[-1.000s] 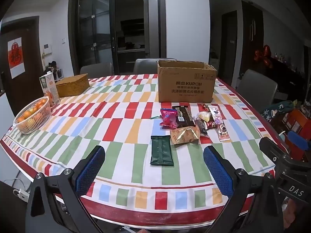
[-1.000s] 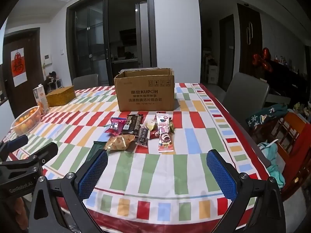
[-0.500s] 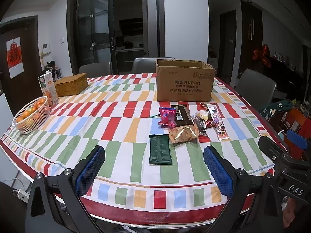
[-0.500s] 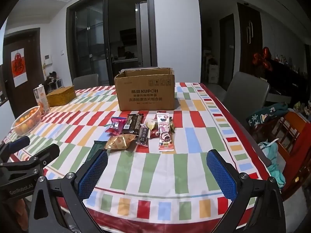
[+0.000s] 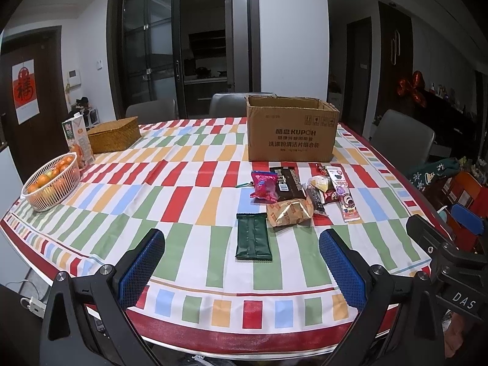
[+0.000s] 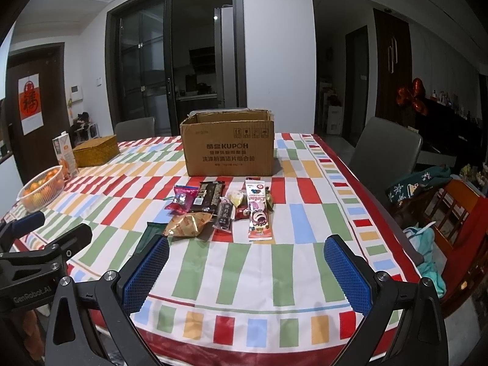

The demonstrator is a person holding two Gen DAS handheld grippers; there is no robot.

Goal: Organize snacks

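on the striped tablecloth, snacks: a loose cluster of packets (image 5: 292,195) lies in front of the cardboard box (image 5: 291,131), none seen inside it.
nearest packet: dark green packet (image 5: 253,236), flat, just ahead of the others toward the table edge.
progress: looks unstarted; every packet left to sort, judging by the pile.
left gripper (image 5: 242,268): jaws spread wide, empty; green packet lies ahead between the fingers' lines, apart from both.
right gripper (image 6: 247,274): spread wide, empty; pink striped packet (image 6: 258,213) ahead, untouched.
surroundings: fruit basket (image 5: 52,183), juice carton (image 5: 77,140), woven box (image 5: 114,134) well apart at left.
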